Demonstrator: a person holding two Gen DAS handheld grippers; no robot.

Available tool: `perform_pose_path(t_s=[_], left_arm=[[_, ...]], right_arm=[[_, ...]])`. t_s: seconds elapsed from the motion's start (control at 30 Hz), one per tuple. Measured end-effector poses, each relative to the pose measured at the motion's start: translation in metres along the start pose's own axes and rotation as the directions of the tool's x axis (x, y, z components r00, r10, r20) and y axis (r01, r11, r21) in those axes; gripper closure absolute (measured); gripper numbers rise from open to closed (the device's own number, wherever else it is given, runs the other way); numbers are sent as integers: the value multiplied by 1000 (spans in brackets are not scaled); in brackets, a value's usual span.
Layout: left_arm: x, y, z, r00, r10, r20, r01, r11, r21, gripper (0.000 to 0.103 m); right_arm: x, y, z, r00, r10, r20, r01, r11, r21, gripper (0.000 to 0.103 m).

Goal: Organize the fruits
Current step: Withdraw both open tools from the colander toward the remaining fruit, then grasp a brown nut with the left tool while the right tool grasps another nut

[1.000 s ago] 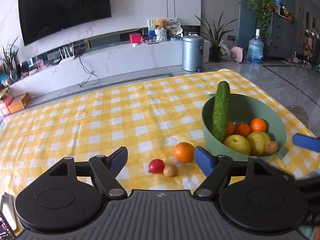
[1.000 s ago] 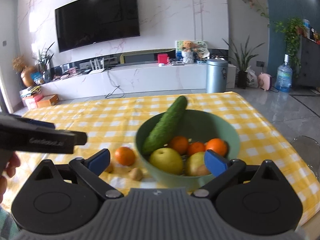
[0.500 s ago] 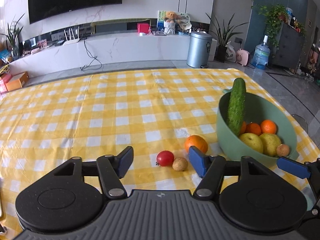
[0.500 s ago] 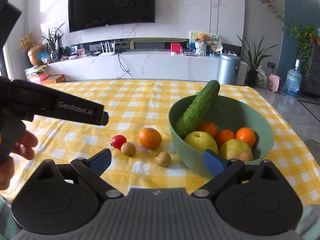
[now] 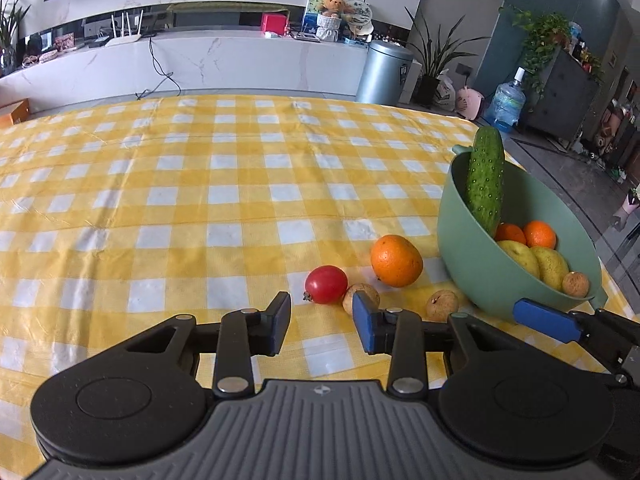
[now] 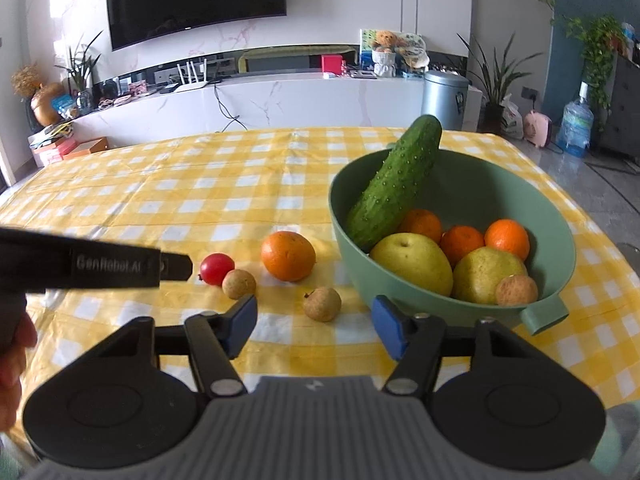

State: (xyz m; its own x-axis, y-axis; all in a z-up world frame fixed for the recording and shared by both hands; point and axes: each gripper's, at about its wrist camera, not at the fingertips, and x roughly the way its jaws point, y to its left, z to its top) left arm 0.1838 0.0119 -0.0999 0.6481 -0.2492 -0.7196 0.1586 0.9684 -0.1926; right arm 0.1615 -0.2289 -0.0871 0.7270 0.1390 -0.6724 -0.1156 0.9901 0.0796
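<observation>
Left gripper [image 5: 322,322] is closing in, jaws spread empty, lining up on tomato [image 5: 325,284]; right gripper [image 6: 314,330] is hovering open-jawed by bowl [image 6: 558,236].

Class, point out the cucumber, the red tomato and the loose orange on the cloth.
cucumber [image 6: 394,186], right wrist view, mid-body.
red tomato [image 5: 326,284], left wrist view, centre.
loose orange [image 6: 288,256], right wrist view, centre.
</observation>
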Motion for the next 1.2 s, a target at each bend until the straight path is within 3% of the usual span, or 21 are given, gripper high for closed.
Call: perform_pose_path(t_s=[0.13, 0.33, 0.57, 0.9, 1.0, 1.2], left_arm=[[7, -1, -2, 1000, -23, -13, 23, 1000, -10, 69], [21, 8, -3, 988, -145, -54, 139, 985, -99, 71], [32, 14, 0, 977, -210, -37, 199, 960, -196, 71], [43, 9, 0, 984, -172, -41, 159, 962, -220, 67], [46, 8, -1, 985, -164, -50, 148, 962, -230, 67], [46, -2, 1, 991, -125, -51, 112, 973, -203, 64]], right_arm=[[10, -4, 1, 1000, 5, -17, -4, 999, 48, 54], [23, -10, 1, 999, -3, -33, 7, 994, 111, 61], [38, -15, 1, 998, 22, -65, -10, 985, 172, 61], [48, -12, 0, 998, 25, -58, -13, 979, 205, 61], [51, -14, -2, 996, 44, -72, -27, 974, 223, 81], [46, -18, -5, 994, 51, -95, -27, 970, 243, 81]])
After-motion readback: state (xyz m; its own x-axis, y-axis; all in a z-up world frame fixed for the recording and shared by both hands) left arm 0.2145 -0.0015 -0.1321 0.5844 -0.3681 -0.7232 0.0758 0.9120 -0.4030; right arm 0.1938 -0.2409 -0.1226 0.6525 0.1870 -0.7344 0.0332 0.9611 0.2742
